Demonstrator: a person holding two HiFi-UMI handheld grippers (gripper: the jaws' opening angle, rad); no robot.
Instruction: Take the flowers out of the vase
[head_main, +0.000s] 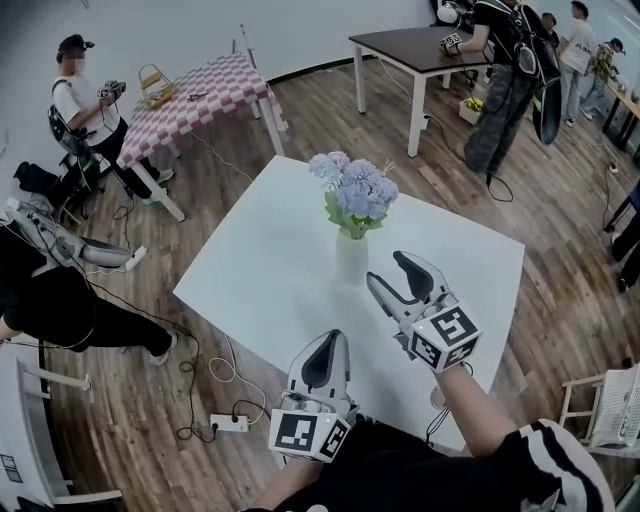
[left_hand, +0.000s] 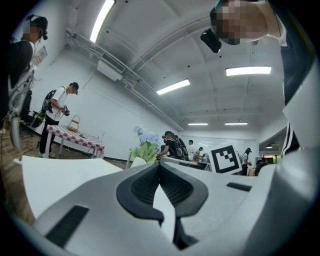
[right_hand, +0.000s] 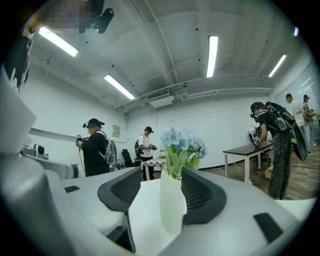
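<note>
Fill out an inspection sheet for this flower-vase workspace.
Surface: white table, only the vase on it.
Job's things: white vase upright mid-table, blue flowers still in it.
Clutter: nothing seen.
Grippers: left hand-held gripper shut, empty; right hand-held gripper open, aimed at the vase, not gripping.
Cables: cables and power strip on the floor left of the table.
Surroundings: wooden floor, checked table with basket, dark table, people standing around.
</note>
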